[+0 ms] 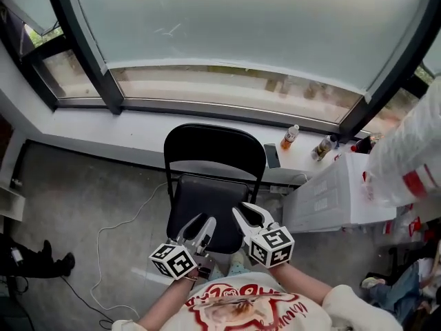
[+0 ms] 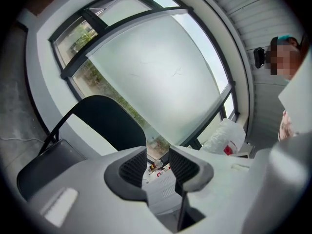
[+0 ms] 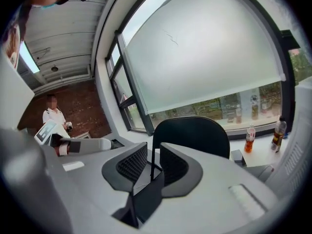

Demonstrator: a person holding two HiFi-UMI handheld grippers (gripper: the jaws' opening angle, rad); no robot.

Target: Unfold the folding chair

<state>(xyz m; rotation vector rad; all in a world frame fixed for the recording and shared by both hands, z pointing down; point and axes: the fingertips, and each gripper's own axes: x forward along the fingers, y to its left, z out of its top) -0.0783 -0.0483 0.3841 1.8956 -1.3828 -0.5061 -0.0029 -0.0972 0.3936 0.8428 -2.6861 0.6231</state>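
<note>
The black folding chair (image 1: 215, 150) stands on the grey floor facing me, backrest upright by the window sill and seat (image 1: 207, 202) folded down flat. My left gripper (image 1: 200, 226) hovers over the seat's front edge, open, with nothing between its jaws. My right gripper (image 1: 246, 212) hangs over the seat's front right corner, also open and not touching the chair. In the left gripper view the backrest (image 2: 102, 121) lies to the left of the gripper (image 2: 157, 167). In the right gripper view the backrest (image 3: 192, 133) shows beyond the gripper (image 3: 153, 162), whose narrow gap is empty.
A white boxy unit (image 1: 324, 198) stands close to the chair's right. Two bottles (image 1: 290, 136) (image 1: 322, 147) and a phone (image 1: 271, 156) rest on the sill. A white cable (image 1: 110, 233) loops on the floor at left. A person's white sleeve (image 1: 413, 150) shows at right.
</note>
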